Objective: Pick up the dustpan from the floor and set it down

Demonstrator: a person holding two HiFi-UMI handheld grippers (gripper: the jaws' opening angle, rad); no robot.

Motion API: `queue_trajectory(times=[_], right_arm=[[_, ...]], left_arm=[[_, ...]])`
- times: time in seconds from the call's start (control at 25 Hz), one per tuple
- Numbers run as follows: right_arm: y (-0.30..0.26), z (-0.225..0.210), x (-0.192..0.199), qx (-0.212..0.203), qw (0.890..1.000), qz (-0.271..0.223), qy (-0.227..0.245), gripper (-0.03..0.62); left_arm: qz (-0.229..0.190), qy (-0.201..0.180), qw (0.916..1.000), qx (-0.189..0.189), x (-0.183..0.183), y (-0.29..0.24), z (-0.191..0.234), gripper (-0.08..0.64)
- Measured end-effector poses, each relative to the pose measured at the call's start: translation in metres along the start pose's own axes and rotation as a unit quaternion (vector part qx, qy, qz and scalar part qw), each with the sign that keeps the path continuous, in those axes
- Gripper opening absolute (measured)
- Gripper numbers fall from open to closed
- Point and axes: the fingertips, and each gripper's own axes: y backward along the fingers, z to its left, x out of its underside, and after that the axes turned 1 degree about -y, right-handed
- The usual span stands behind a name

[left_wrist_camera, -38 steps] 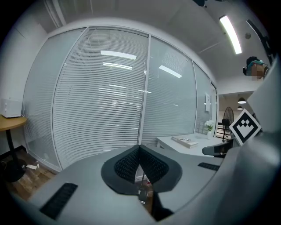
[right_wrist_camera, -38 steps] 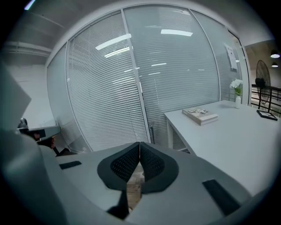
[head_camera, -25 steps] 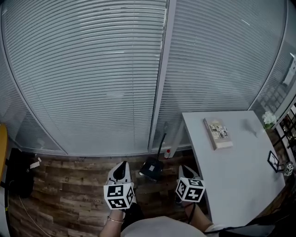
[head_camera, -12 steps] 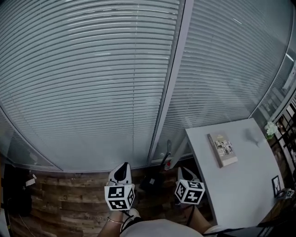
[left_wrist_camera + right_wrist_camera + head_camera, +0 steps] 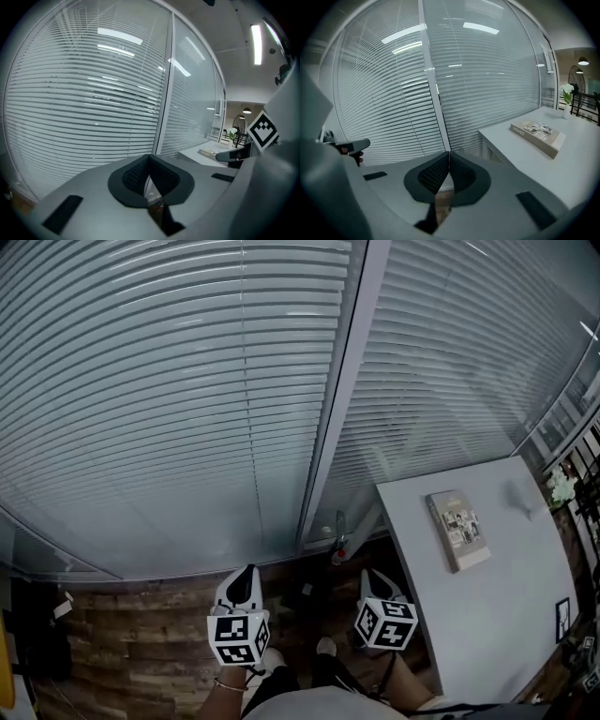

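Since a second ago, the head view has closed in on the blinds (image 5: 169, 427). The dustpan (image 5: 338, 521) has slid down the picture, from clear ahead of the grippers to the gap between them, and the table (image 5: 487, 615) has drawn alongside on the right.

In the head view the dustpan stands on the wood floor (image 5: 141, 652) at its far edge, at the foot of the post between the two runs of blinds. It is just off the table's near left corner. Its grey handle rises against the post, while its dark pan is mostly lost in shadow. The left gripper (image 5: 248, 573) and right gripper (image 5: 367, 576) hang on either side of it, both apart from it. A book (image 5: 459, 529) lies near the table's far edge.

The left gripper view shows that gripper's (image 5: 150, 157) jaws pressed together with nothing between them. It faces the blinds, and I cannot make the dustpan out there.

The right gripper view shows the same for the other gripper (image 5: 449, 153), with jaws together and empty. The book (image 5: 539, 133) and tabletop (image 5: 562, 178) lie to its right.

I judge this to be the approach, with the pick-up not yet begun. The next move calls for one gripper to open, tip further down and line its jaws across the handle before closing.
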Motion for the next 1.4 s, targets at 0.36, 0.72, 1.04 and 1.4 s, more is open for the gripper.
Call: queue_trajectory(times=[0.36,0.72,1.04,1.4], right_arm=[[-0.037,-0.013,0.037,-0.022,0.999,0.042,-0.003,0.032],[-0.071,-0.036,0.113,-0.021,0.995,0.095,-0.024,0.032],[-0.093,-0.082,0.205,0.018,0.987,0.135,-0.080,0.032],[-0.098,-0.103,0.235,0.034,0.984,0.144,-0.103,0.032]], left_arm=[[0.039,-0.008,0.9992,-0.002,0.043,-0.027,-0.008,0.017],[0.092,-0.017,0.9956,0.007,0.126,-0.063,-0.022,0.017],[0.120,0.006,0.9927,0.015,0.215,-0.097,-0.043,0.017],[0.120,0.009,0.9924,0.027,0.244,-0.111,-0.062,0.017]])
